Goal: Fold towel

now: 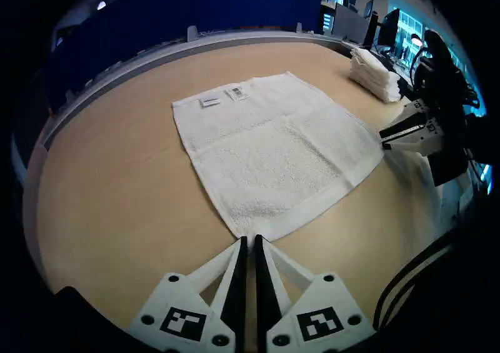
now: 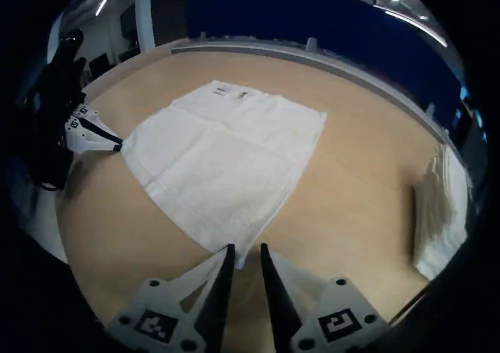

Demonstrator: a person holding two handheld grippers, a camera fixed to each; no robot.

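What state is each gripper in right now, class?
Left gripper: closed on a towel corner.
Right gripper: slightly open around another towel corner.

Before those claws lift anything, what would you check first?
1. The towel lies spread flat on the table: ok.
2. The left claw has its tips at a near corner: ok.
3. The left claw is pinching that corner: cannot tell; a thin gap shows between its fingers.
4. The right claw is closed on its corner: not ok; the corner lies in an open gap.
5. The stack of folded towels sits apart from the towel: ok.
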